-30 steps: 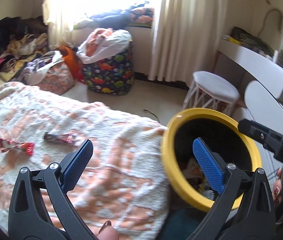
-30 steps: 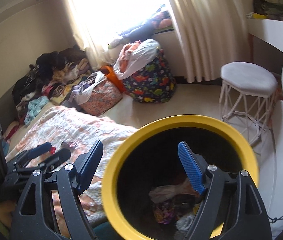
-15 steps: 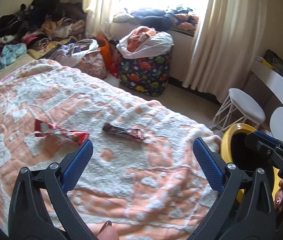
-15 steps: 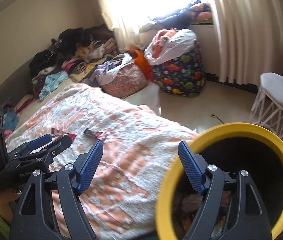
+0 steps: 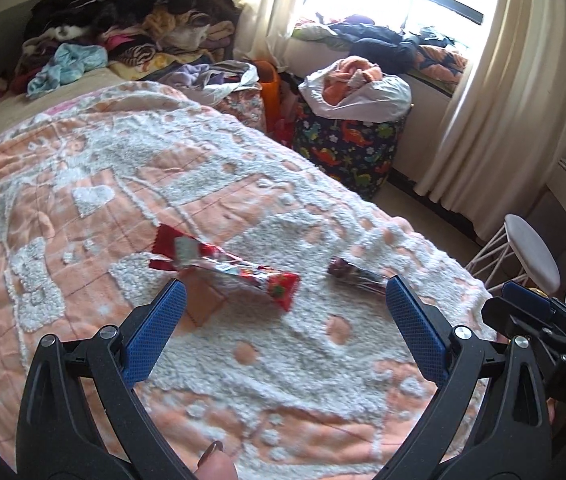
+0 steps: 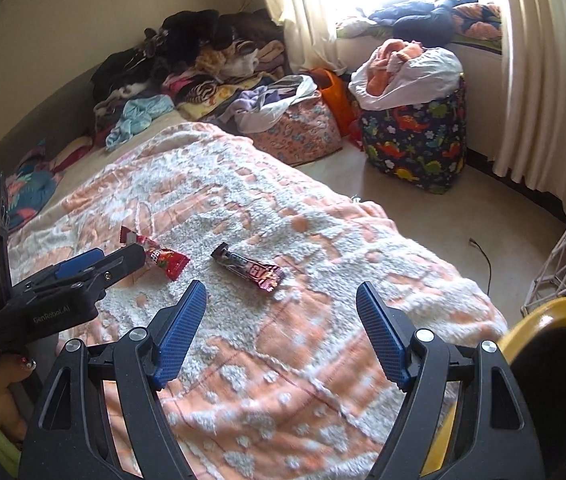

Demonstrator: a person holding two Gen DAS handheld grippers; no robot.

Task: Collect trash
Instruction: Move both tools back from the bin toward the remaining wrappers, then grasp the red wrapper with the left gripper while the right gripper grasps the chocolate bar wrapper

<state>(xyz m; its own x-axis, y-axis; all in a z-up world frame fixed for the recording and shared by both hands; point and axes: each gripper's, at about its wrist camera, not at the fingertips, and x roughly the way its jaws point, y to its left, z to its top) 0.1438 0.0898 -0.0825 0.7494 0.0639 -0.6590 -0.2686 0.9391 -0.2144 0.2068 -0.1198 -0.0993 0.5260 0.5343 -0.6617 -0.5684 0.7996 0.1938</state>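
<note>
Left wrist view: a red wrapper (image 5: 223, 268), long, crinkled and glossy with a flared, serrated end, lies on the bed just beyond the left gripper (image 5: 283, 312), whose blue cross-hatched pads are spread wide with nothing between them. To its right lies a shorter dark maroon wrapper (image 5: 357, 275), shiny and twisted, apart from the red one. Both rest on a blanket (image 5: 103, 184) of tufted white pile worked over a smooth peach ground.

In the right wrist view the same maroon wrapper (image 6: 247, 267) sits ahead of the right gripper (image 6: 281, 312), also spread wide and holding nothing. At the lower right edge stands a round bin (image 6: 539, 316) with a glossy yellow rim and dark inside, beside the bed.

Farther off, a soft fabric hamper (image 6: 415, 140) printed with dinosaurs bulges with a white plastic bag. Rumpled clothes (image 6: 187, 60) heap against the wall, and pleated cream curtains (image 6: 535, 72) hang by the window.
</note>
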